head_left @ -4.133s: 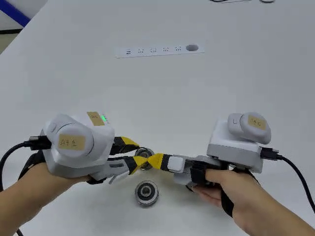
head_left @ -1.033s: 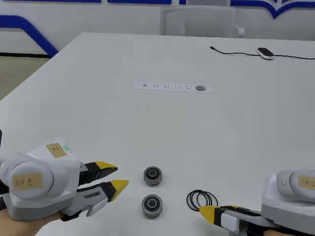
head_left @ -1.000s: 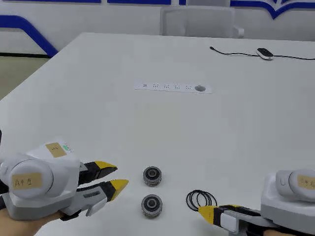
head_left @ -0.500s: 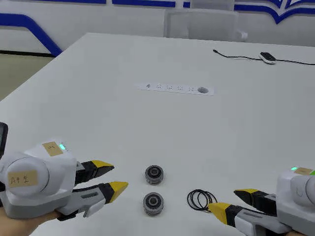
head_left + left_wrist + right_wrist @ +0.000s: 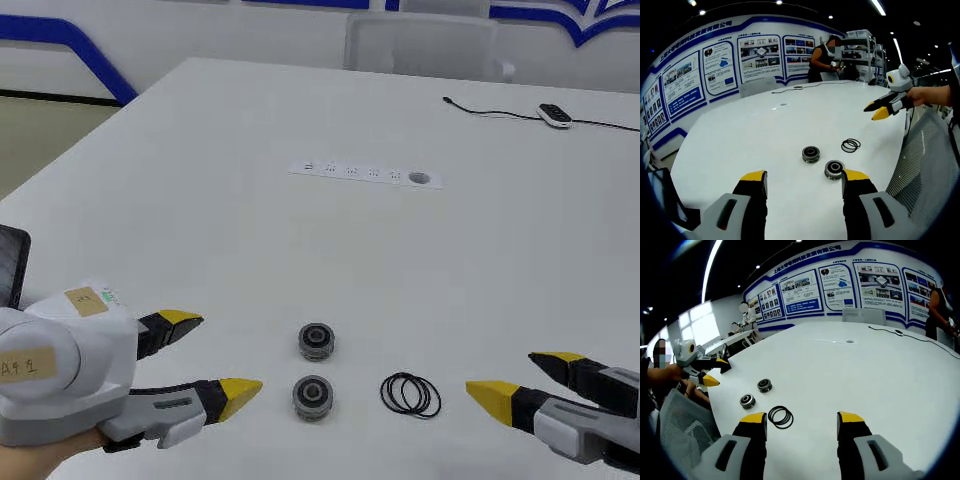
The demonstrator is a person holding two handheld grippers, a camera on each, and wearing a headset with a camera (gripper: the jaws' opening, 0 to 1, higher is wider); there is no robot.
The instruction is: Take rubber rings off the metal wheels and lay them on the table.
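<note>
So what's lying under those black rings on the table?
Just the bare white table. The rubber rings lie flat and overlap, so the lower ones are partly covered where they cross.

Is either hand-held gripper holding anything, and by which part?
Nothing is held. The left hand-held gripper and the right hand-held gripper are open; the rubber rings lie on the table.

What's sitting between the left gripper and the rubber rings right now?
In the head view, the near wheel lies between the left gripper and the rings; the far wheel sits just beyond that line.
</note>
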